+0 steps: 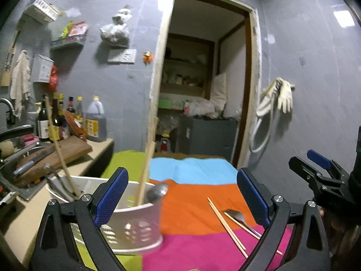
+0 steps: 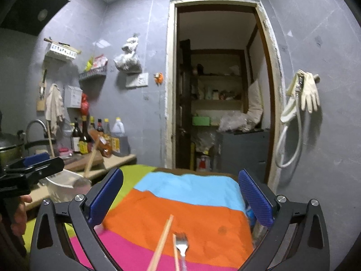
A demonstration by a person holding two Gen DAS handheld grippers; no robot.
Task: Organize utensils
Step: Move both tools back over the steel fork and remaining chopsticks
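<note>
Both tools wide apart, empty. I'd drop right tool (image 2: 180, 201) onto fork (image 2: 181, 246) & chopsticks (image 2: 162, 241), pinch mid-shaft, then carry to holder (image 1: 135, 221) by left tool (image 1: 180, 198).

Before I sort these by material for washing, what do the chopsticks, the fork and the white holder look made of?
Chopsticks: probably bamboo or wood, pale tan and matte, no shine.
Fork: looks like steel, silvery with bright glints on the tines.
Holder: likely plastic, white and smooth, with moulded drain holes in its wall; coated metal cannot be ruled out.
</note>
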